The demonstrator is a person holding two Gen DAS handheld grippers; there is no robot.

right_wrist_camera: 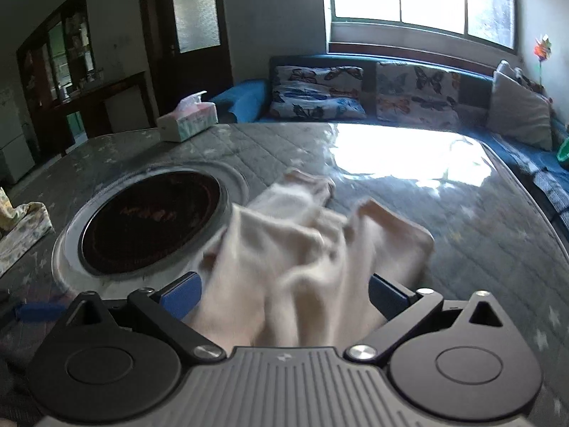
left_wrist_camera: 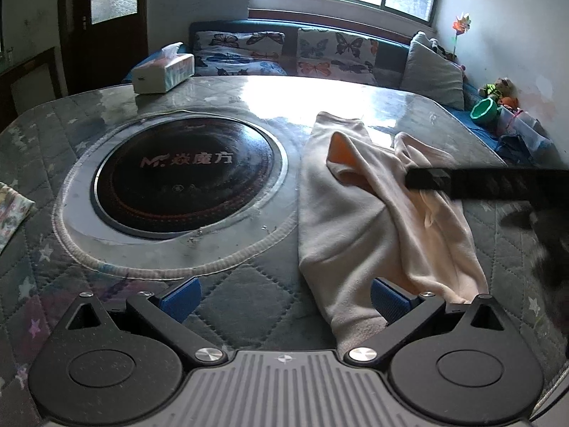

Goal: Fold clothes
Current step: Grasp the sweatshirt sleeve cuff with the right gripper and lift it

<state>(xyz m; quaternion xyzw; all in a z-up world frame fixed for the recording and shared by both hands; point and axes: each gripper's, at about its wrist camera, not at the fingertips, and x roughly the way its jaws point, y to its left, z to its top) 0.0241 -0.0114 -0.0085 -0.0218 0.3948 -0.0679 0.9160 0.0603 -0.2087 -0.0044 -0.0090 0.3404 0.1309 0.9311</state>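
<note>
Cream fabric, a crumpled garment point(left_wrist_camera: 359, 220), lies right of centre on the quilted table point(left_wrist_camera: 249, 306), beside the round black cooktop point(left_wrist_camera: 185, 174). Left gripper point(left_wrist_camera: 284, 300) gapes wide, empty, its right pad touching the cloth's edge. Right gripper point(right_wrist_camera: 284, 297) is spread wide over the blurred garment point(right_wrist_camera: 306, 249); whether it grips is unclear.

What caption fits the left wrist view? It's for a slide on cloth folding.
Open left gripper low over a rumpled cream garment beside the table's round cooktop.
</note>
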